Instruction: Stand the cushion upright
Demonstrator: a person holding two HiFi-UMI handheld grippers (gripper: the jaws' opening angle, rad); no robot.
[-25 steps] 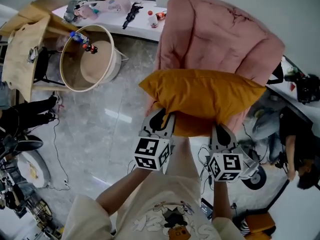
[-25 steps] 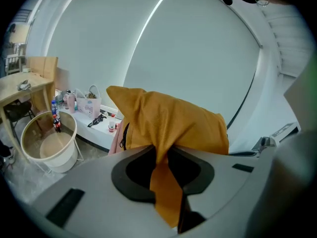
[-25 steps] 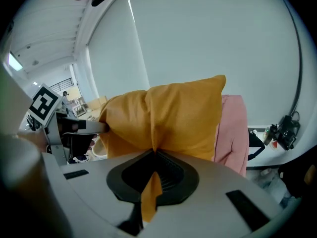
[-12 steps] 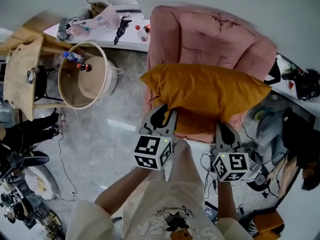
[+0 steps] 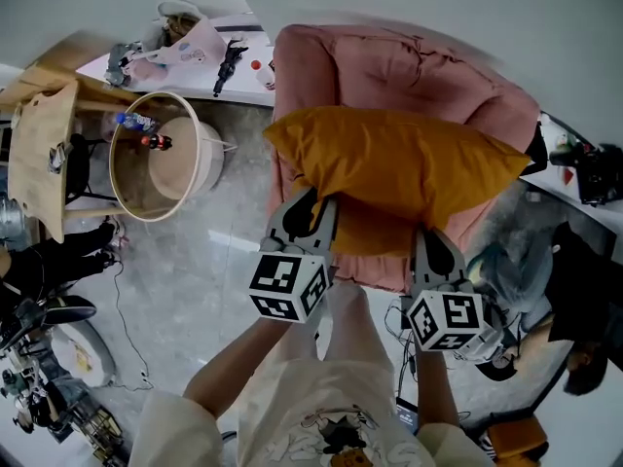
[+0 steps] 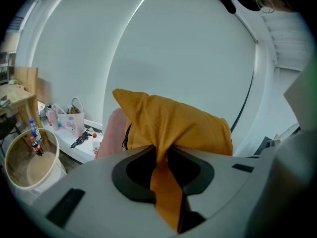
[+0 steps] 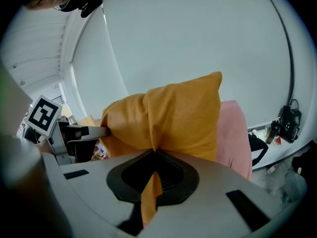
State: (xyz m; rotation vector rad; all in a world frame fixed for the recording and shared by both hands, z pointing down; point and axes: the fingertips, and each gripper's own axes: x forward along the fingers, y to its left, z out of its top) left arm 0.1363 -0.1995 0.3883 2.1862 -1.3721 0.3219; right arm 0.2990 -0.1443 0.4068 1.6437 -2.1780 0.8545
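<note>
- Mustard-yellow cloth fills the middle of the head view: the cushion lies across the frame, long side running left to right, in front of the pink armchair.
- One long edge faces the person, and both grippers meet it there. The rest of the cushion spreads away from them toward the chair's back.
- The left gripper is clamped on the cushion near the left end of that edge. In the left gripper view a fold of yellow fabric is pinched between the two jaws and runs down through the dark throat behind them. The body of the cushion bulges up and to the right beyond the tips.
- The right gripper bites the same edge further right, its jaws nearly together with only a thin pleat of cloth between them. In the right gripper view the cushion rises straight above the tips, one corner pointing up.
- The two grippers sit well apart along the edge, each with its marker cube toward the person.
- Whether the cushion's underside touches the seat cannot be told, as the cushion hides most of the seat.
- Beside the chair, on the grey floor, stands a round pale tub. A white counter with small items runs behind it.
</note>
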